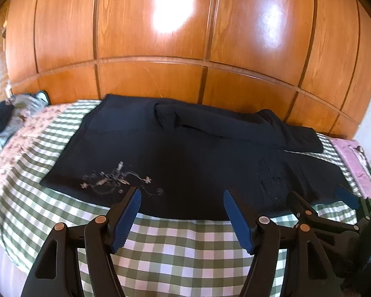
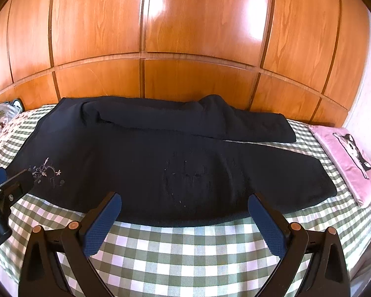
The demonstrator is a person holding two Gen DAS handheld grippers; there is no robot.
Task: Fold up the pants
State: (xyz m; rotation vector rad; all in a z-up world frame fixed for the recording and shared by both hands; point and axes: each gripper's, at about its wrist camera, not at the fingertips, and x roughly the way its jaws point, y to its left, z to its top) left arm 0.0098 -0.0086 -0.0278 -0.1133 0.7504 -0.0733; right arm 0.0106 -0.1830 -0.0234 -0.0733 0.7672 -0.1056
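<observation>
Dark navy pants point(image 1: 185, 153) lie spread across the bed, waist to the left, legs to the right, with pale floral embroidery point(image 1: 116, 180) near the front left. One leg is folded back along the far side point(image 2: 185, 118). My left gripper point(image 1: 181, 193) is open and empty, just above the pants' near edge. My right gripper point(image 2: 185, 199) is open and empty at the near edge further right; it also shows in the left wrist view point(image 1: 316, 193). The left gripper's fingertip point(image 2: 2, 175) shows at the left of the right wrist view.
The bed has a green-and-white checked cover point(image 2: 185, 252). A pink folded cloth with a cartoon cat point(image 2: 351, 158) lies at the right. Grey and dark clothes point(image 1: 10, 118) lie at the far left. A wooden panelled wall point(image 1: 185, 37) stands behind the bed.
</observation>
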